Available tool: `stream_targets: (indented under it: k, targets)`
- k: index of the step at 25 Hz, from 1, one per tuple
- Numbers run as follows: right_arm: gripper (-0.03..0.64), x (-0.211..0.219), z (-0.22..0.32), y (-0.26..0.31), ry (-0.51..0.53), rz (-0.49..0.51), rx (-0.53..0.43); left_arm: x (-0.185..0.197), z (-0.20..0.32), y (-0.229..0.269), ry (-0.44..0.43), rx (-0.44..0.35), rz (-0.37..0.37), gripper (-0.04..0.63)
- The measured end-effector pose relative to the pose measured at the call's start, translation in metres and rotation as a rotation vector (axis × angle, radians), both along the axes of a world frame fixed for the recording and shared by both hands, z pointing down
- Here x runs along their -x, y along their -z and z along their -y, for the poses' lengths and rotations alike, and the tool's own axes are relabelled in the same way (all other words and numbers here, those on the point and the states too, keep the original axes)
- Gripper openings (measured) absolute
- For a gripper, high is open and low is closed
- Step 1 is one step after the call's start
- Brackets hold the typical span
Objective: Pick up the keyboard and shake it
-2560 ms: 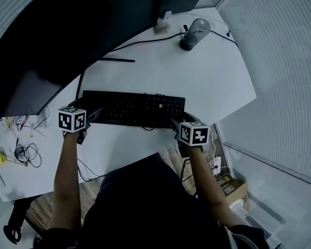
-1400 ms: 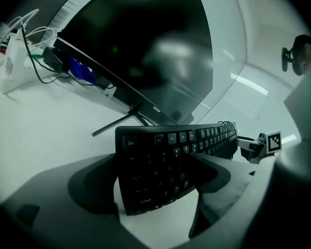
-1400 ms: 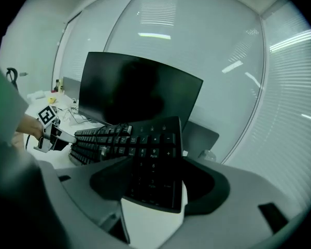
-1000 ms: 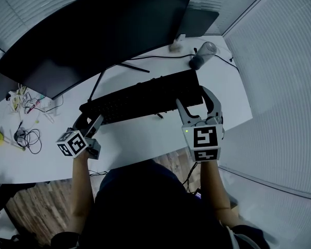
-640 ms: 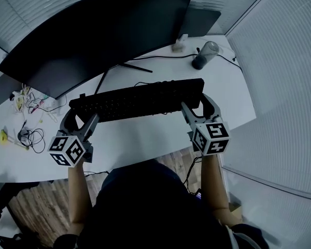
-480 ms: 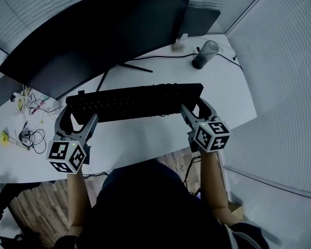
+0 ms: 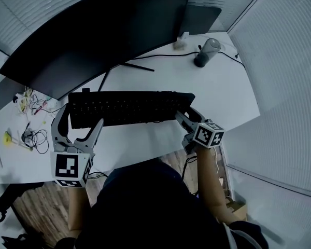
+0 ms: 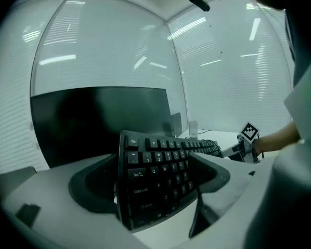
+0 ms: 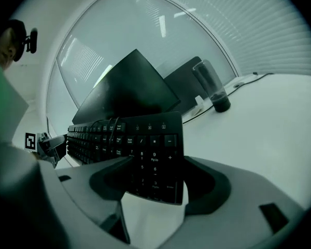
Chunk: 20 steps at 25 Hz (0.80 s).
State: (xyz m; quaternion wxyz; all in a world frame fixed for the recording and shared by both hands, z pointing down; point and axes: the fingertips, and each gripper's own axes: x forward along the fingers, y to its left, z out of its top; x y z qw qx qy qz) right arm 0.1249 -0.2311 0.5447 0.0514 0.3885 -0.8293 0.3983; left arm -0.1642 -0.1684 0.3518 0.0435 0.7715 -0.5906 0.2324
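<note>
White tabletop (image 7: 217, 95) fills most of the head view. Big curved black monitor (image 7: 93, 30) stands along the back, with a second, smaller dark screen (image 7: 202, 15) behind its right end.

Black full-size keyboard (image 7: 127, 107) runs left to right in front of the monitor, over the front part of the tabletop. It is held at both ends. It looks raised off the surface, with white tabletop visible under its near edge in the right gripper view.

Left claw (image 7: 80, 117) is clamped on the keyboard's left end. The left gripper view shows the Esc/Tab/Caps Lock side sitting between the two jaws, with the keyboard tilted in frame. Its marker cube sits low and close to the head camera.

Right claw (image 7: 185, 114) is clamped on the right end, with the numpad block between its jaws in the right gripper view. Its cube is just in front of the keyboard's right corner.

Dark tumbler (image 7: 206, 52) stands upright at back right, well apart from the keyboard. A thin cable (image 7: 160, 56) runs along the tabletop towards it.

Tangle of wires (image 7: 31, 139) lies at the far left edge. Small white object (image 7: 182, 40) sits near the monitor's right edge; too small to identify.
</note>
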Motion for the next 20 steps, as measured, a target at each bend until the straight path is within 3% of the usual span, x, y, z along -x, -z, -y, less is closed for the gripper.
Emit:
stream_targets:
  k: [3,9,20]
  targets:
    - [0.308,0.006,-0.005,-0.010,0.003,0.034,0.038,-0.008,0.003,0.012,-0.023,-0.031,0.055,0.414]
    - [0.308,0.007,-0.009,-0.019,0.008,0.034,0.071,-0.005,0.003,0.005,-0.022,-0.009,0.031,0.414]
    - [0.308,-0.018,-0.009,-0.037,0.087,-0.246,0.107,0.015,-0.017,-0.096,0.071,0.164,-0.297,0.414]
